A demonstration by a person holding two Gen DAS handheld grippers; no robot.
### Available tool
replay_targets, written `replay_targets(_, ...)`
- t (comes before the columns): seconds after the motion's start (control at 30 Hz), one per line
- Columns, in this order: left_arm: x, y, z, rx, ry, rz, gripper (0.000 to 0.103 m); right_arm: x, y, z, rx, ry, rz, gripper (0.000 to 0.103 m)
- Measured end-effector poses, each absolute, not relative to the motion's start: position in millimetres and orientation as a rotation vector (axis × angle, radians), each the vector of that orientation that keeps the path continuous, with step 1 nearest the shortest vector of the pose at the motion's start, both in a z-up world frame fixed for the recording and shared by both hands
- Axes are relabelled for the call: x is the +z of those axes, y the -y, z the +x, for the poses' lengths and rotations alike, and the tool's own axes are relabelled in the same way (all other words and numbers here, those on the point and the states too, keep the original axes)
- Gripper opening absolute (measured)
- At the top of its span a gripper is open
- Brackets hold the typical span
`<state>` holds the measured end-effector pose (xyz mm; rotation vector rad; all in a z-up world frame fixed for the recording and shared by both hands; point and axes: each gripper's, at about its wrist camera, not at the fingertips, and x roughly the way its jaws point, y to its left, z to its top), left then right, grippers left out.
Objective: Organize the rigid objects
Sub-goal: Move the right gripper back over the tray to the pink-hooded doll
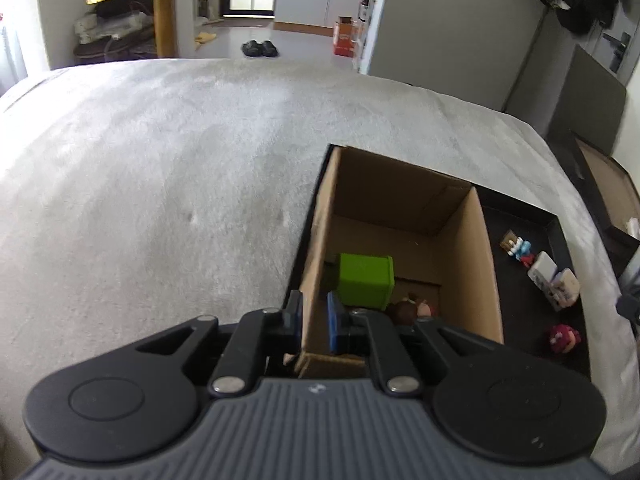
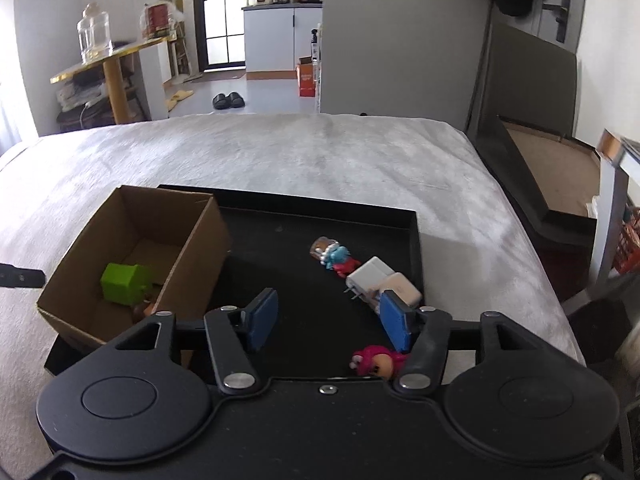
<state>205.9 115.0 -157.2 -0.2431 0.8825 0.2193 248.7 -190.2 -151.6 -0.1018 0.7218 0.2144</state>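
A cardboard box [image 1: 486, 264] stands at the left end of a black tray [image 2: 320, 205] on a grey bed. Inside the box lie a green cube [image 1: 366, 280] and a brown toy figure [image 1: 412, 310]. My left gripper [image 1: 315, 320] is shut on the box's left wall, one blue pad outside and one inside. On the tray floor lie a blue-and-red figurine [image 2: 336, 257], two white plug adapters [image 2: 372, 276] and a pink toy [image 2: 378, 362]. My right gripper [image 2: 328, 320] hangs open over the tray with nothing between its pads. Its right pad is close to the nearer adapter.
The grey blanket [image 2: 280, 152] spreads far and left of the tray. Past the bed's edge are black slippers [image 2: 228, 100], a gold-edged side table [image 2: 108, 60] with a glass jar, and an orange carton [image 2: 308, 76]. A dark panel and frame [image 2: 528, 92] stand at the right.
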Motion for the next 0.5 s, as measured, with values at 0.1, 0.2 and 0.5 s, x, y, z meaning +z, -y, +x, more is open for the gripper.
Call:
replay_targets(0.1,-153,-116,209,0.254,-0.899,-0.263,0.013,-159,202,251,0.210,-0.728,-0.081,0.060)
replay_targets(0.2,-145,-112,208,0.285,-0.890,-0.229,0.019,-166,212,253,0.212,-0.735,-0.057,0.060)
replay_targets(0.5,-133,-83,220,0.325,-0.892,-0.141,0.057,-188,238,258,0.216,-0.756,0.017,0.064)
